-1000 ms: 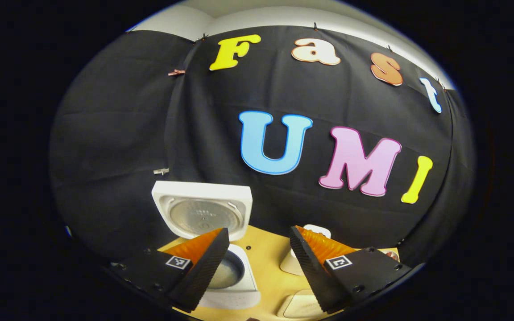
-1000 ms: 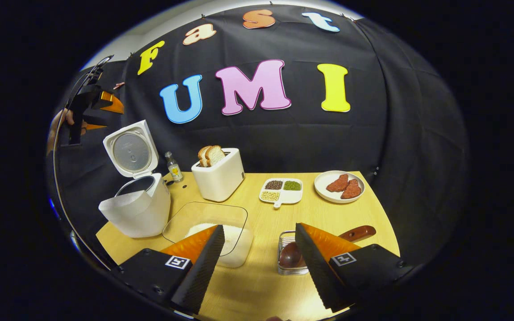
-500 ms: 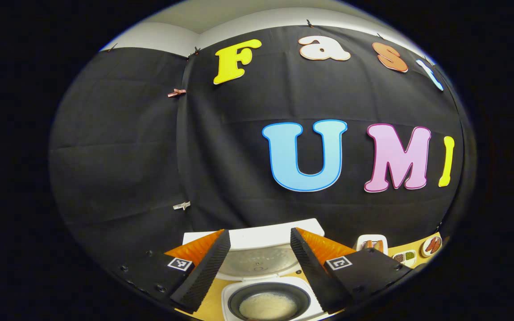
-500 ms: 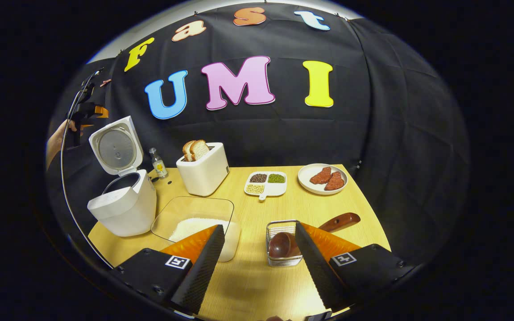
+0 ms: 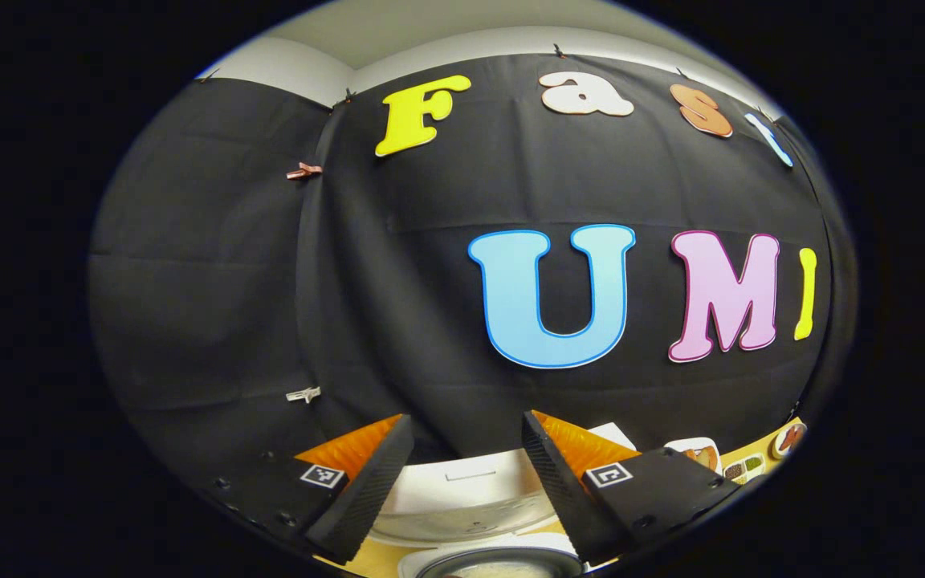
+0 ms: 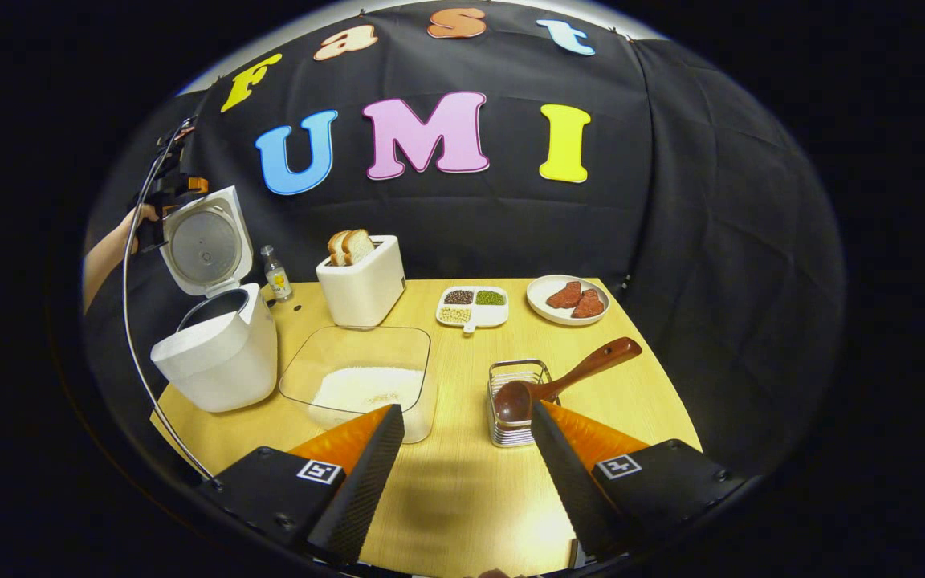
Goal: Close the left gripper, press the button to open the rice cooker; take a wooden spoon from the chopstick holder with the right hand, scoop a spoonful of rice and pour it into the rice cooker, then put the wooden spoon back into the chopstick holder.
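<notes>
In the right gripper view, the rice cooker (image 6: 218,353) stands at the left end of the wooden table (image 6: 462,482), its lid (image 6: 207,242) raised upright and the inner pot exposed. Above and behind that lid, a hand (image 6: 121,241) holds the left gripper (image 6: 169,189); at this distance I cannot tell from here how its fingers stand. Just right of the rice cooker, toward the wall, is a small bottle (image 6: 274,273). Right of the rice cooker and nearer the camera sits a clear container (image 6: 362,377) with white rice in its bottom. Behind that container a white toaster (image 6: 362,281) holds slices of bread. Further right of the rice cooker, a divided dish (image 6: 472,307) carries beans, and beyond it a plate (image 6: 567,299) carries reddish pieces. The chopstick holder (image 6: 517,393), a wire basket, stands right of the container; the wooden spoon (image 6: 563,381) rests in it, bowl down inside, handle slanting up past its right side. The right gripper (image 6: 466,470) hovers wide open over the table's near edge, grasping nothing.

In the left gripper view, the left gripper (image 5: 462,474) is spread wide and empty above the rice cooker (image 5: 495,562), with the raised lid (image 5: 470,498) between its fingers.
</notes>
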Available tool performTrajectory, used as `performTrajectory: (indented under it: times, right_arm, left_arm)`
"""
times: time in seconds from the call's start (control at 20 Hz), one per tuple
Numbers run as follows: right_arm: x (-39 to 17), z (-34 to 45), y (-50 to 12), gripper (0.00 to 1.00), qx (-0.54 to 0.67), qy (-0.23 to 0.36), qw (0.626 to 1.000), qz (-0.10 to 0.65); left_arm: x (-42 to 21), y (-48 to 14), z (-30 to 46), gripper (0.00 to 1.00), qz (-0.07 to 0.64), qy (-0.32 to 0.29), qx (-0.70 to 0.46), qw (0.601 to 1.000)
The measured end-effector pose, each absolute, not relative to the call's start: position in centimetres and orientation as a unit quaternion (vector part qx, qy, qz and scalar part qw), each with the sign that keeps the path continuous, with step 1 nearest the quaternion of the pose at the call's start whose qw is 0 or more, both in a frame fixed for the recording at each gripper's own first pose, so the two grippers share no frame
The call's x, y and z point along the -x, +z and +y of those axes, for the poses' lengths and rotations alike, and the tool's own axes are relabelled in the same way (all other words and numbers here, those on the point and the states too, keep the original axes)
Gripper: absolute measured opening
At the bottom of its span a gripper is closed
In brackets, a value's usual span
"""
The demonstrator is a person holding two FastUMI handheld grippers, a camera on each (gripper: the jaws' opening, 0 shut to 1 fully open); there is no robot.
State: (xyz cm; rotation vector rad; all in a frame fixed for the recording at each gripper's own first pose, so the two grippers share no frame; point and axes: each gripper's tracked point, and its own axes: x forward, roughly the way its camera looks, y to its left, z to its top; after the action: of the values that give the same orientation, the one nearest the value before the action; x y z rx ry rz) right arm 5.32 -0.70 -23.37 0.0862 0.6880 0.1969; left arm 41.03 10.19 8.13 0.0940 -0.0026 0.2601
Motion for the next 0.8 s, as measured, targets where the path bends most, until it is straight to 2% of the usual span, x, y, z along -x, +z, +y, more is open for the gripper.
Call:
performTrajectory:
  times: [0.05, 0.1, 0.3, 0.8]
  right_arm:
    - [-5.1, -0.6, -23.4, 0.99, -0.043, 0.096, 0.935, 0.338]
    - [-5.1, -0.5, -23.3, 0.99, -0.044, 0.095, 0.935, 0.338]
    - [-5.4, -1.0, -23.4, 0.99, -0.05, 0.087, 0.935, 0.339]
    - [-6.4, 0.0, -24.1, 0.99, -0.075, 0.113, 0.929, 0.343]
  left_arm:
    - [-41.3, 7.2, 10.4, 0.96, 0.009, 0.13, -0.049, 0.99]
    - [-41.6, 7.6, 10.3, 0.93, 0.002, 0.13, -0.046, 0.99]
    - [-40.6, 7.0, 9.3, 0.93, 0.025, 0.128, -0.025, 0.991]
    - [-32.5, 2.3, 4.9, 0.95, 0.146, 0.143, 0.035, 0.978]
